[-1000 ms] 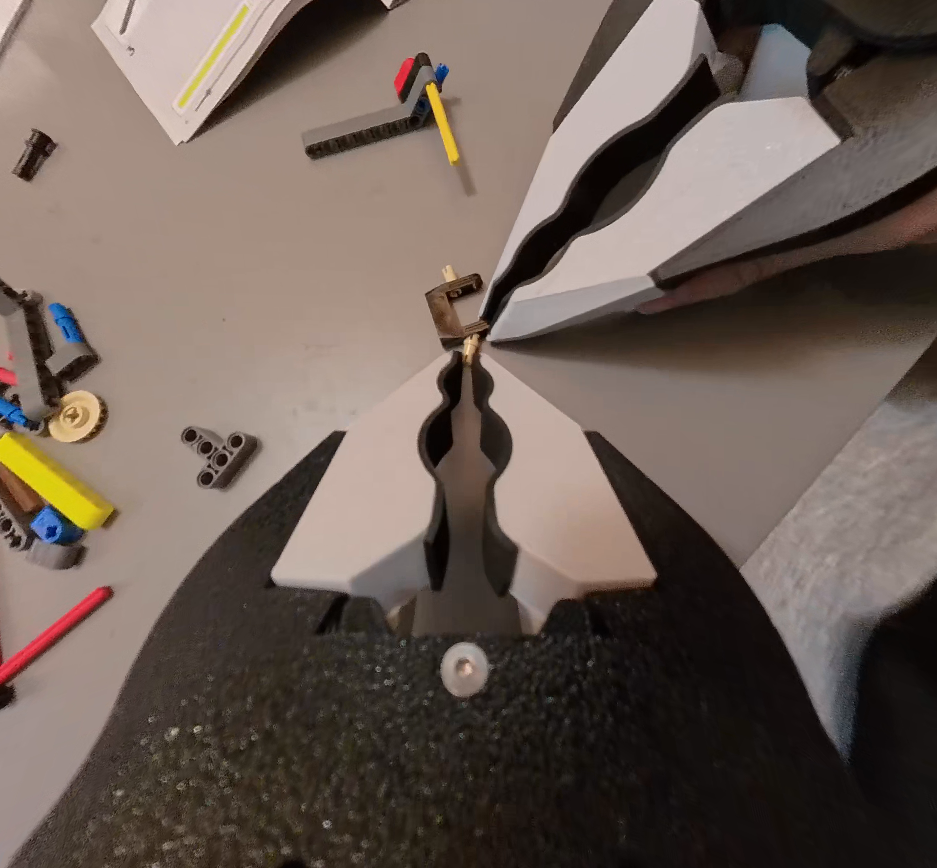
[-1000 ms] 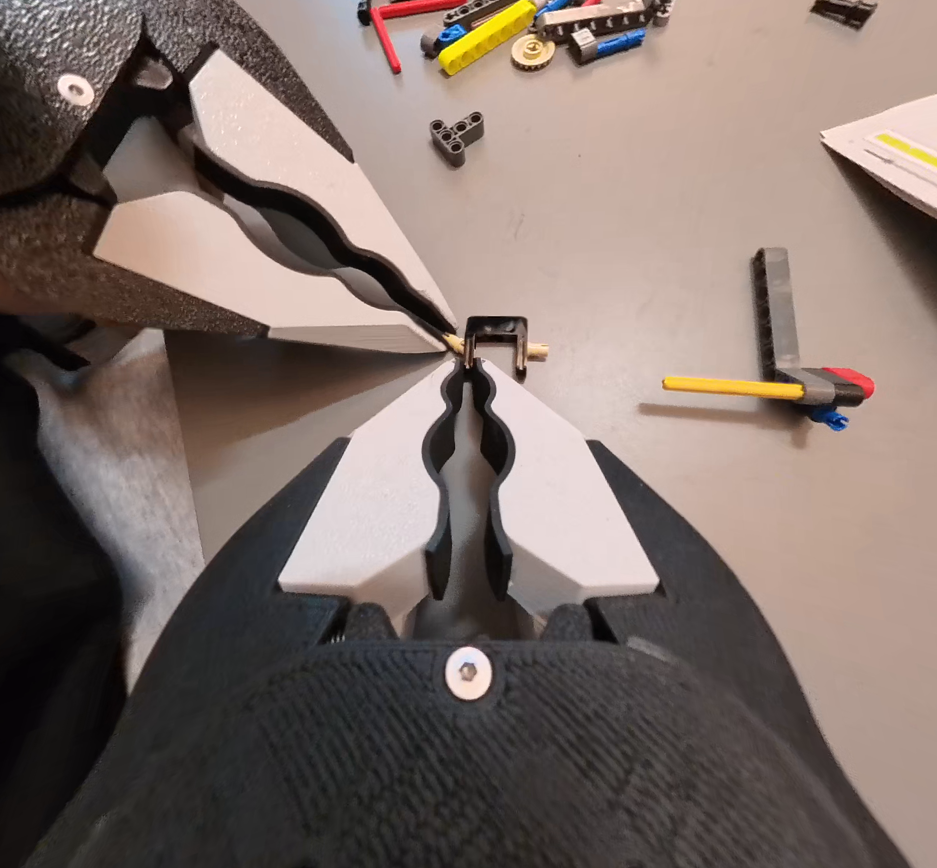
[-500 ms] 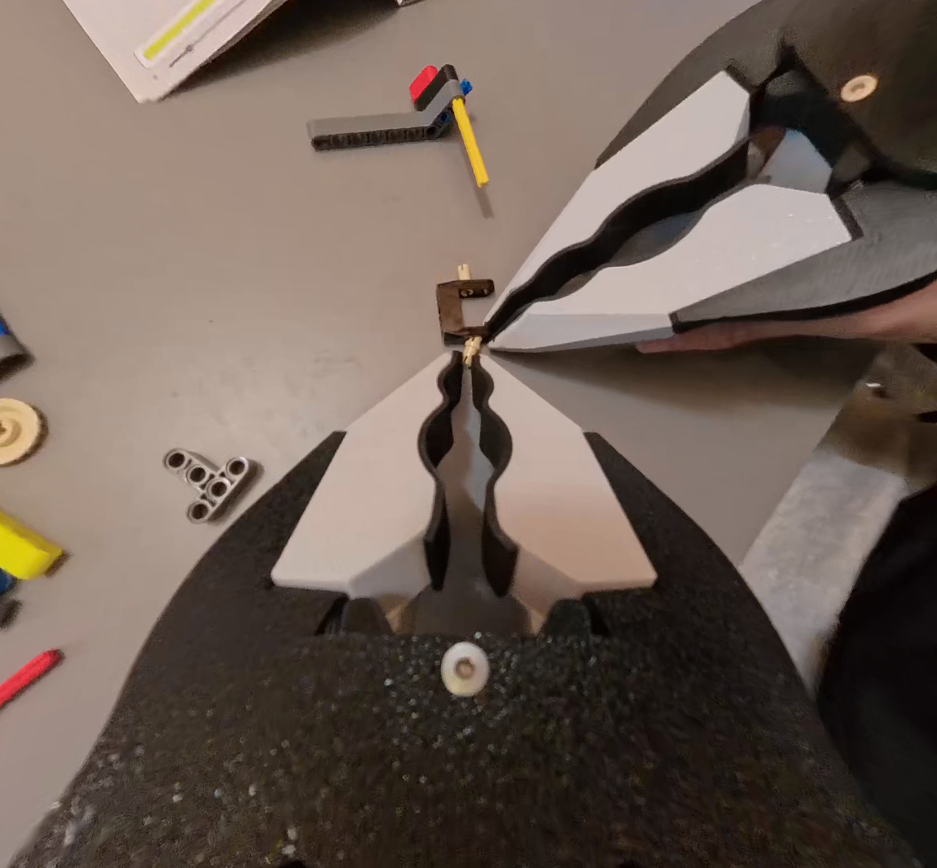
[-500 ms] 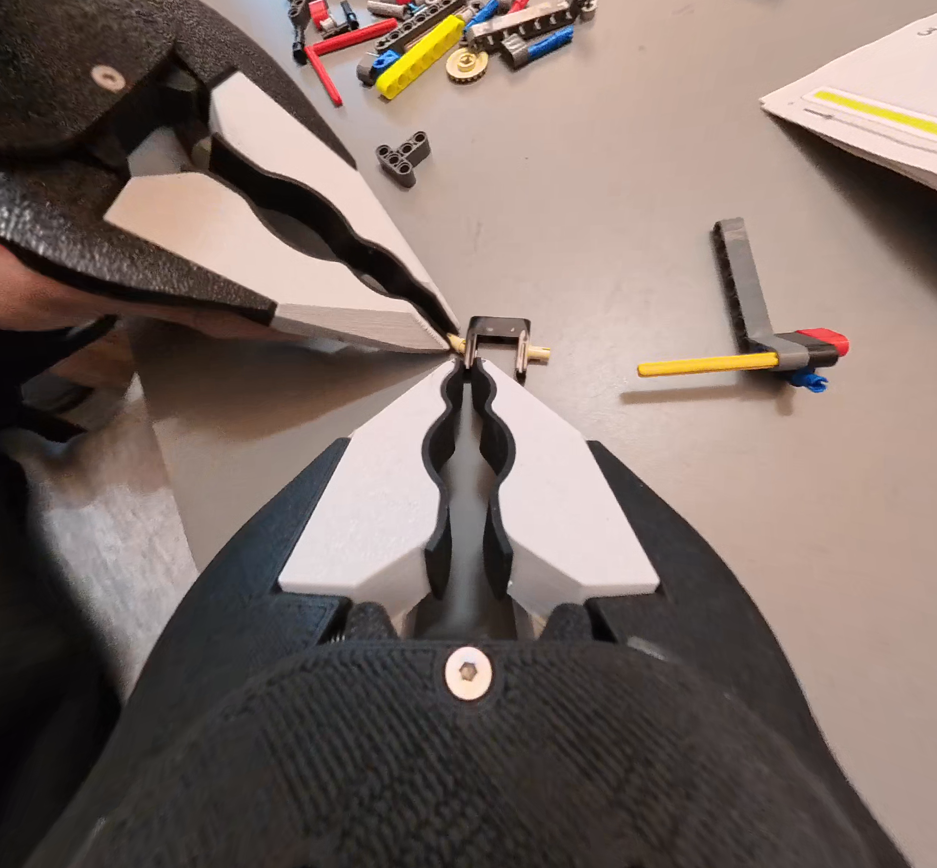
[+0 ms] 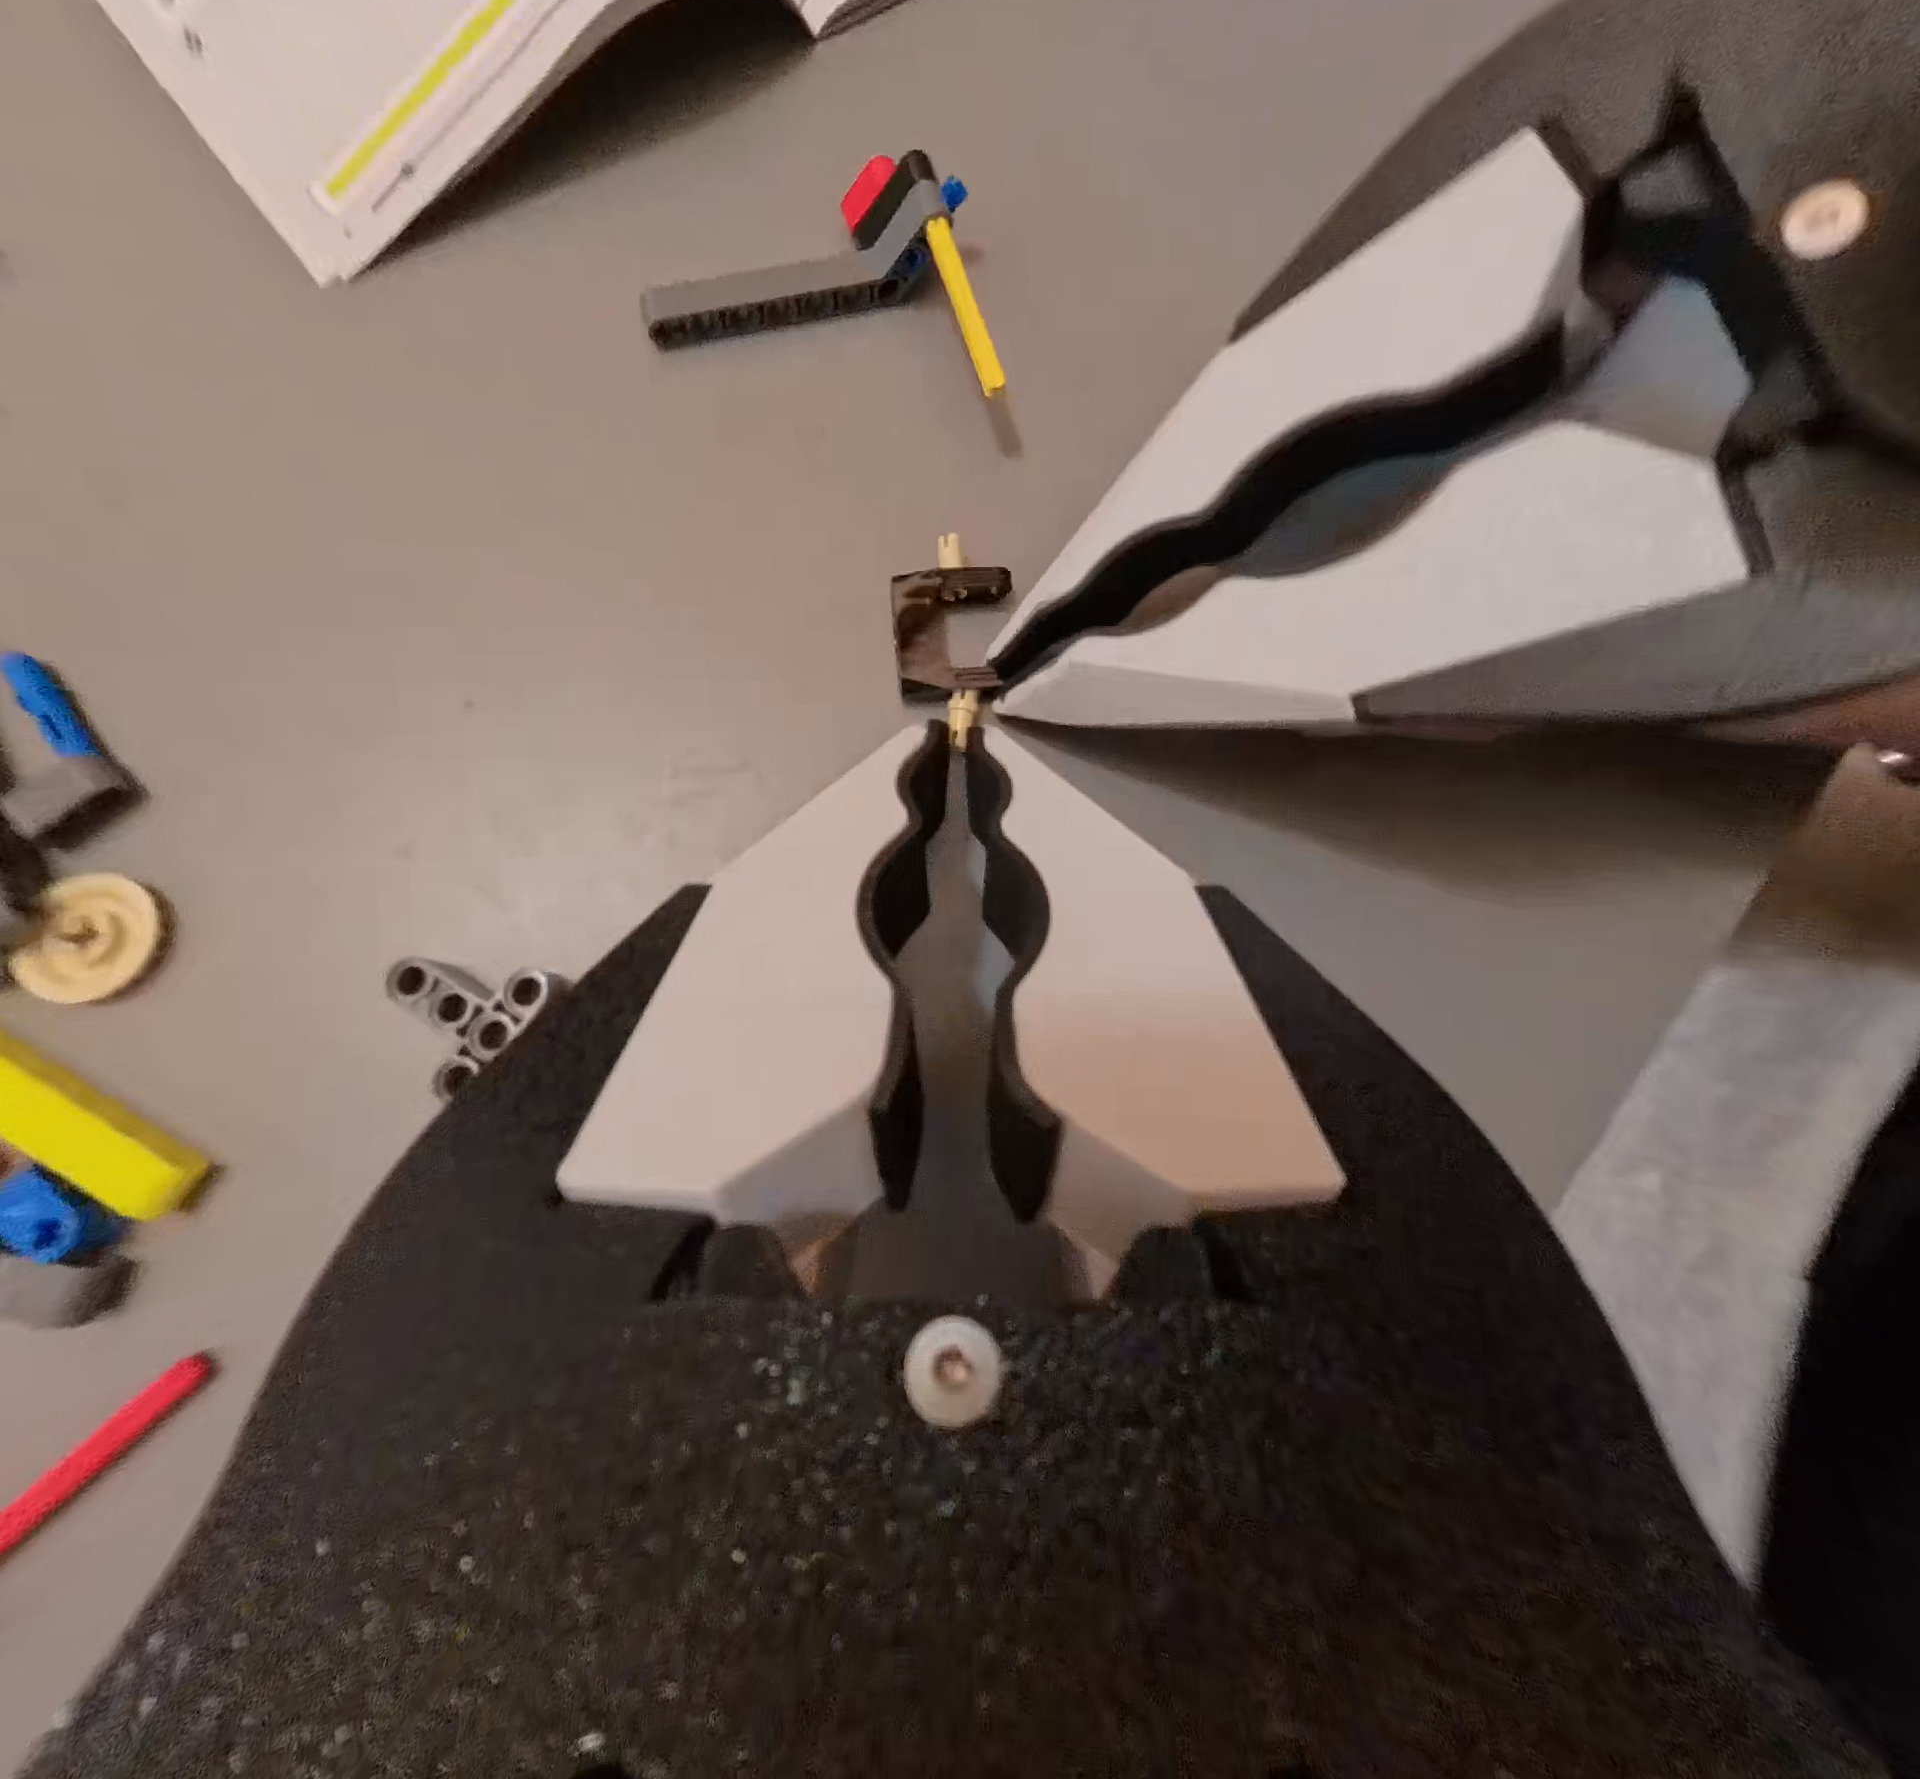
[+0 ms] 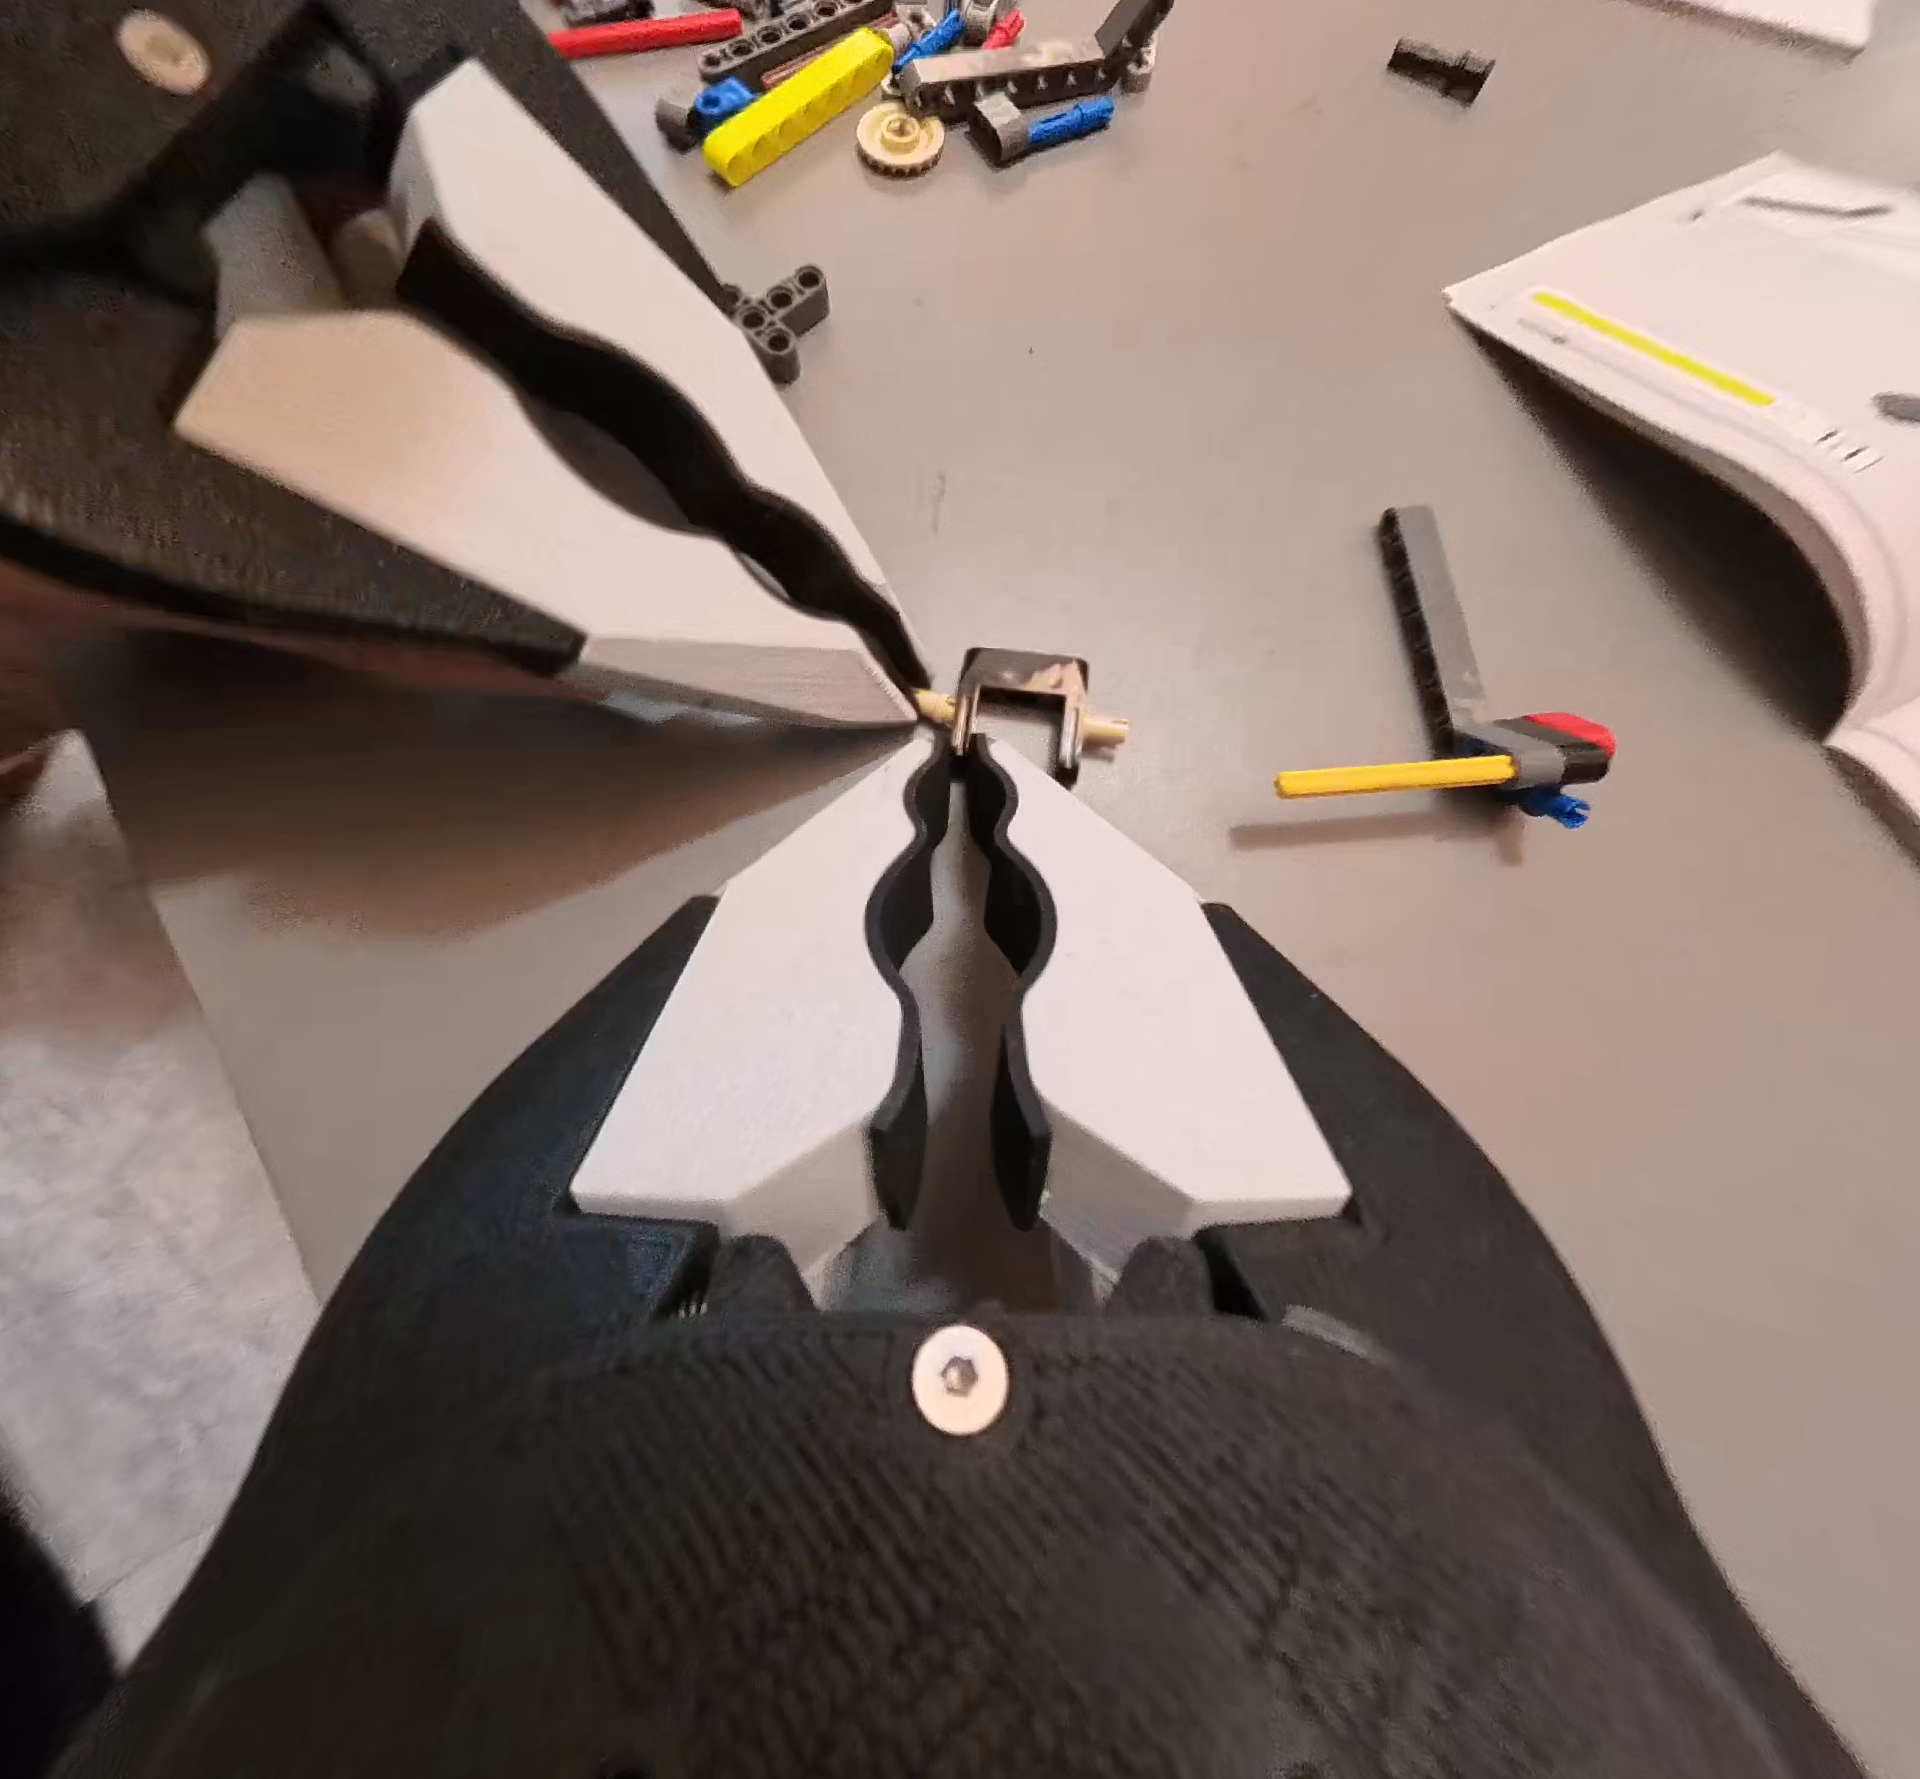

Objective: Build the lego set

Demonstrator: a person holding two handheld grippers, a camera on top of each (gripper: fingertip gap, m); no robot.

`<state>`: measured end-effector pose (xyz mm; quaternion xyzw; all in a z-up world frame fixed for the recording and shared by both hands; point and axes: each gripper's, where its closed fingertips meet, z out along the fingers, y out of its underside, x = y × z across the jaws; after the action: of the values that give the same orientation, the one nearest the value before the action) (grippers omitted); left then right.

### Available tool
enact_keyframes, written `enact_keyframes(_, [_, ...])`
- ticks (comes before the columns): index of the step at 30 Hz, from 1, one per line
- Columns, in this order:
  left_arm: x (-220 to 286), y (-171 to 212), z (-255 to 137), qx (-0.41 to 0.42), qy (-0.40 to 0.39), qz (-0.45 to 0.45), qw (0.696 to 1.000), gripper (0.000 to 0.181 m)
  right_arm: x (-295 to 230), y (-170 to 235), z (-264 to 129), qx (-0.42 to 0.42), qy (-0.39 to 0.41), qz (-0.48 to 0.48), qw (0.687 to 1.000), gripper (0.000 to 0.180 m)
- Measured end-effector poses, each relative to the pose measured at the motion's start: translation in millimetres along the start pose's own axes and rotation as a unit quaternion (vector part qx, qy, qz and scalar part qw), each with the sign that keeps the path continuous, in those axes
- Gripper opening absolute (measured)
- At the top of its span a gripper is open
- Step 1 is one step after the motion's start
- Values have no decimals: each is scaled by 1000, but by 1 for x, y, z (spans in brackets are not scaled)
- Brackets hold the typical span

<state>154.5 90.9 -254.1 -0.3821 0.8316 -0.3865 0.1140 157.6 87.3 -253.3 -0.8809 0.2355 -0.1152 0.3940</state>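
Note:
A small black U-shaped bracket [image 5: 920,628] hangs a little above the grey table between both grippers. My right gripper [image 6: 966,753] is shut on one arm of the bracket [image 6: 1023,675]. My left gripper [image 5: 961,742] is shut on a tan pin [image 5: 964,713] whose tip sits in that same arm. In the right wrist view the left gripper [image 6: 920,701] comes in from the left with the pin [image 6: 940,703]. A second tan pin [image 6: 1107,730] sticks out of the bracket's other arm. In the left wrist view the right gripper [image 5: 992,680] comes in from the right.
A grey beam with a yellow axle and red piece [image 5: 779,306] lies beyond the bracket; it also shows in the right wrist view [image 6: 1439,628]. An open instruction booklet [image 5: 416,15] lies farther back. A pile of loose pieces [image 6: 862,15], a grey T-piece [image 6: 784,311] and a tan gear [image 5: 88,934] lie to the left. Left and right tips are no more than a few centimetres apart. The left tips stand about 9 cm off the grey T-piece [image 6: 784,311]. My left wrist view [image 5: 474,994] looks at it from another angle.
Both grippers keep their hold and have shifted together a little over the table. The bracket has turned slightly, so it stands squarer in the left wrist view.

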Motion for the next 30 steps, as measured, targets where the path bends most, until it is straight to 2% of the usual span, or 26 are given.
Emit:
enact_keyframes(7, [-5, -2, 1, 7, -60, 170, 984, 1, 1, -1, 0, 4, -46, 75, 996, 2])
enact_keyframes(11, [-3, 0, 1, 1, -19, 55, 998, 2, 1, -1, 0, 4, -44, 82, 996, 1])
enact_keyframes(16, [-3, -1, 0, 3, 19, 4, 1000, 1, 1, -2, 1, 6, -29, 101, 994, 1])
enact_keyframes(19, [-3, -2, 0, 6, -15, 44, 999, 1, 1, -2, 2, 3, 10, 66, 998, 1])
enact_keyframes(22, [-5, -1, 0, 6, -61, 140, 988, 1, 2, -1, 1, -1, 48, 30, 998, 1])
enact_keyframes(24, [-4, 0, 0, 9, -63, 183, 981, 2, 1, -1, 1, -1, 49, 26, 998, 2])
enact_keyframes(30, [-2, 4, -4, 4, -9, 140, 990, 4, -2, 0, 0, 0, 37, 24, 999, 2])
